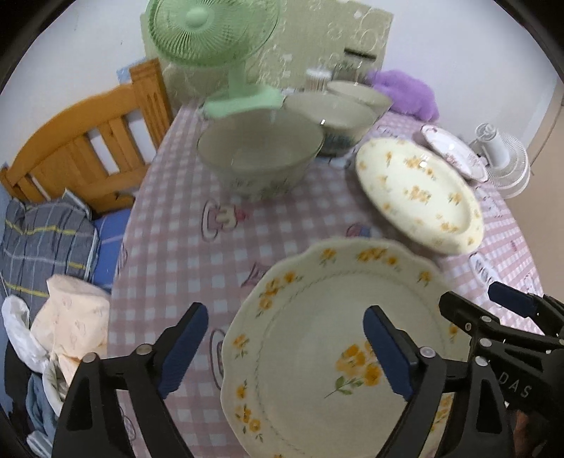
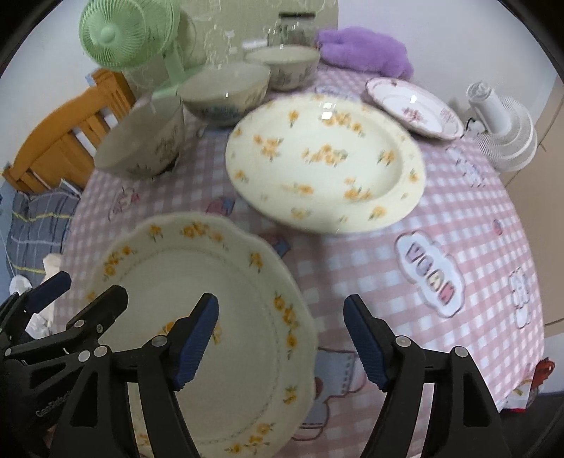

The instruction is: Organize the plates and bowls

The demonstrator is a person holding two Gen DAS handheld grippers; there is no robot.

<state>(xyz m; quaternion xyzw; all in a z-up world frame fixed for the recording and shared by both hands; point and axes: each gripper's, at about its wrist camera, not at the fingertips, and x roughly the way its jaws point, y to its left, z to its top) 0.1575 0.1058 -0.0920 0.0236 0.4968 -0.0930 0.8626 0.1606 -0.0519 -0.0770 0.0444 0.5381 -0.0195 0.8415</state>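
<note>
Left wrist view has its lower edge cutting off the near rim of the scalloped cream plate with yellow flowers (image 1: pixel 317 338), which lies flat on the pink-and-white checked tablecloth (image 1: pixel 176 246). The left gripper (image 1: pixel 285 348) stands wide open over that plate's left rim, one blue pad outside the rim and one above the plate's middle, neither pressing on it. The right gripper (image 2: pixel 282 338) is likewise spread wide, its left pad above the plate and its right pad over bare cloth, holding nothing.

Reading left to right across the table: three pale ceramic bowls, the large grey-green bowl (image 2: pixel 144 141) nearest, the middle bowl with blue pattern (image 2: pixel 225 91) behind it, the far bowl (image 2: pixel 282 63) last; all sit upright, and blur hides their painted motifs. Next comes the round cream deep plate with yellow blossoms (image 2: pixel 324 162), then the small white plate with pink flowers (image 2: pixel 412 105), so three plates in all. A green table fan (image 2: pixel 120 31) stands behind the bowls, its top cut off.
</note>
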